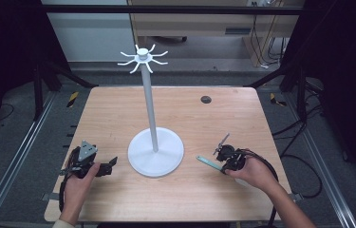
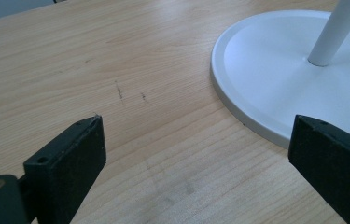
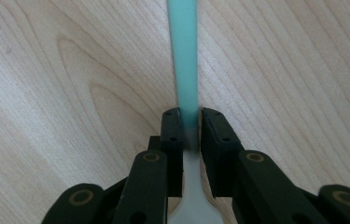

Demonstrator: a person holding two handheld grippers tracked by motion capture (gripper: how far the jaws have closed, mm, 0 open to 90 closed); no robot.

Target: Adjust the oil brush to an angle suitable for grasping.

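Observation:
A white stand with a round base (image 1: 142,159) and a thin pole (image 1: 149,104) topped by a ring of hooks (image 1: 143,57) rises from the middle of the wooden table (image 1: 114,114). Left of the base, my left gripper (image 1: 110,166) rests low over the table, jaws wide open (image 2: 196,140) with bare wood between them and the base's rim (image 2: 266,70) just ahead. To the right of the base, my right gripper (image 1: 224,164) is shut (image 3: 191,121) on a flat teal-handled utensil (image 3: 183,56), whose handle (image 1: 209,162) points toward the stand. A pale part of it runs back under the jaws.
A small dark round hole (image 1: 206,99) sits in the table's far right part. Black frame posts and loose cables stand around the table on the grey floor. The table's front edge lies close below both hands.

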